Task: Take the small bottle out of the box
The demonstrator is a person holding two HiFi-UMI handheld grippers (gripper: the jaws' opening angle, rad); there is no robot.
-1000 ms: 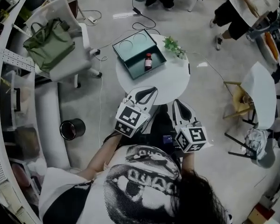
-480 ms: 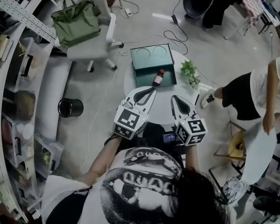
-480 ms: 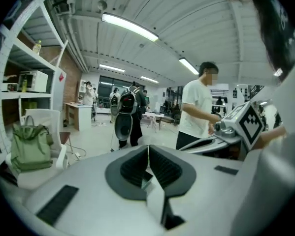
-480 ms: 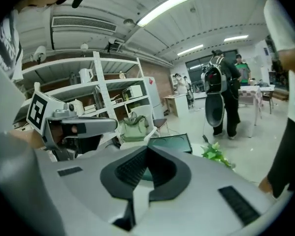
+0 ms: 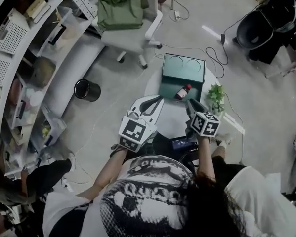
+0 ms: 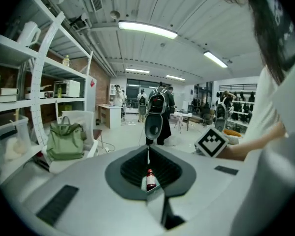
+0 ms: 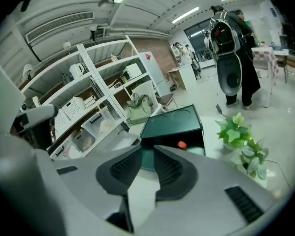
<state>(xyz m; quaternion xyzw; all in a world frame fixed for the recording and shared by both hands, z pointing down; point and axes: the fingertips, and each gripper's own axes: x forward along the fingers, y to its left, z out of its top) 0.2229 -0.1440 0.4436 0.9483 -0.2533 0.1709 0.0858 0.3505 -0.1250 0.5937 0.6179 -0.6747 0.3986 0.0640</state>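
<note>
The small bottle point(image 5: 183, 91) lies on its side in the open green box point(image 5: 183, 68) on a round white table point(image 5: 170, 125). It is just ahead of the right gripper point(image 5: 191, 104), whose jaws have just been opening and stand slightly apart with nothing between them. In the right gripper view only the bottle's red cap shows past the jaw tips, while the left gripper point(image 5: 159, 99), tips together and empty, hovers over the table near the box's front edge, left of the bottle.
</note>
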